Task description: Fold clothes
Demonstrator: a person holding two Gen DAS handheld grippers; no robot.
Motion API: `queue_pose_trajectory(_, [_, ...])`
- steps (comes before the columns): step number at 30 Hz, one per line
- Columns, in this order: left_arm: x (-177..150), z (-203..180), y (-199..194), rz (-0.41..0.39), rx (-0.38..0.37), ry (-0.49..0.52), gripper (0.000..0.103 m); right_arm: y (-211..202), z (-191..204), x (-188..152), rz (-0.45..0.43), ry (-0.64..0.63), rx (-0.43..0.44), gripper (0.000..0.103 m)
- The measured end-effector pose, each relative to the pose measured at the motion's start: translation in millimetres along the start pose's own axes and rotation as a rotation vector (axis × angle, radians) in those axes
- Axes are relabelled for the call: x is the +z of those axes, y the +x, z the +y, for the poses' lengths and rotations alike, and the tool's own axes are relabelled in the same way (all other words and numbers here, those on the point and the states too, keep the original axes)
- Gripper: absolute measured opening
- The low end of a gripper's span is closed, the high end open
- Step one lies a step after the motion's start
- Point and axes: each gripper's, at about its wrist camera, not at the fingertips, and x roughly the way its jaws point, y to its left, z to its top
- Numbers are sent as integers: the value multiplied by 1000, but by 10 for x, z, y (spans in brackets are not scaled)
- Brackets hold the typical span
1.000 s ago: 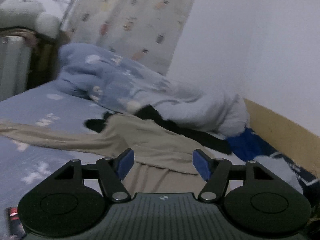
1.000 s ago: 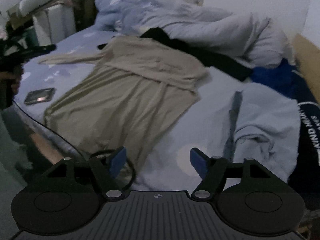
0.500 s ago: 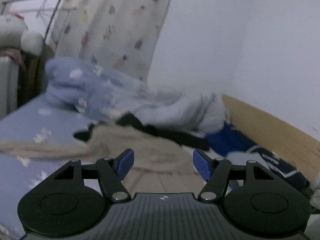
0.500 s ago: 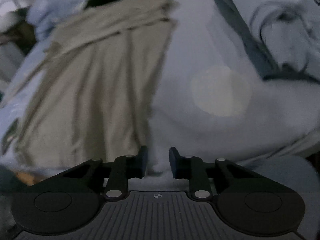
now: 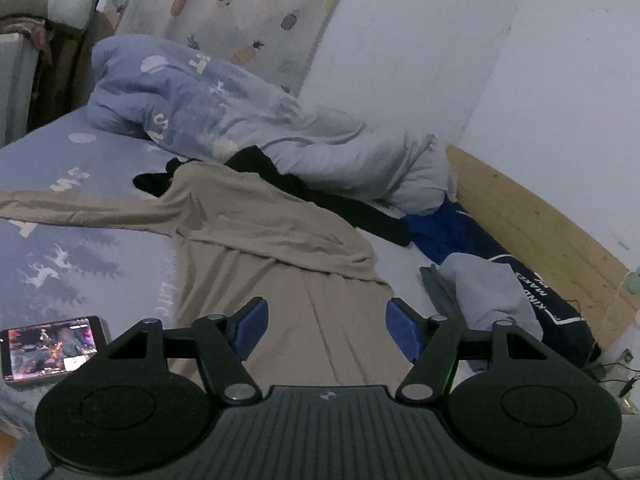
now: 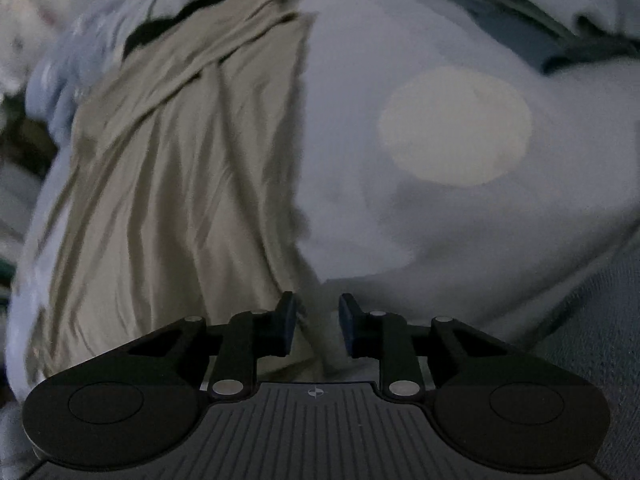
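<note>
**Right gripper narrows at beige garment hem**

Right gripper (image 6: 316, 330) has dropped close over the bed (image 6: 400, 220), its jaws just closing to a narrow gap. The beige garment (image 6: 168, 200) edge lies between them; whether the pads pinch it, I cannot tell. Left gripper (image 5: 325, 330) hovers wide open, empty, the garment at 12 o'clock. Judgement: fold about to begin.

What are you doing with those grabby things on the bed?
A person is folding clothes with a gripper in each hand. A long-sleeved beige top lies spread out on the pale blue patterned bed sheet, one sleeve already folded across it. The right gripper is low at the top's bottom right corner, its jaws narrow, with the hem edge between them; whether they pinch it is unclear. The left gripper hangs open above the top, holding nothing.
</note>
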Motion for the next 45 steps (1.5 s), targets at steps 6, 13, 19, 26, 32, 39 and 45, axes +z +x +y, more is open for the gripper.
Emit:
queue_pose_trajectory(6, [-143, -29, -66, 34, -18, -16, 70, 87, 133, -58, 13, -120, -68, 27])
queue_pose_trajectory(13, [-202, -31, -32, 63, -37, -20, 70, 143, 464, -182, 41, -280, -75, 26])
queue_pose_trajectory(19, [-245, -9, 6, 90, -36, -29, 70, 54, 189, -120, 41, -121, -20, 4])
queue_pose_trajectory(26, [-262, 76, 11, 105, -28, -57, 70, -243, 186, -17, -26, -149, -72, 3])
queue_pose_trajectory(32, [-282, 112, 45, 129, -28, -70, 70, -408, 96, 187, -70, -157, -155, 3])
queue_pose_trajectory(39, [-296, 124, 55, 149, -24, -67, 70, -390, -105, 337, -87, -69, -199, 4])
queue_pose_trajectory(45, [-322, 132, 104, 168, -27, -72, 70, -369, -156, 221, -26, -134, -220, 23])
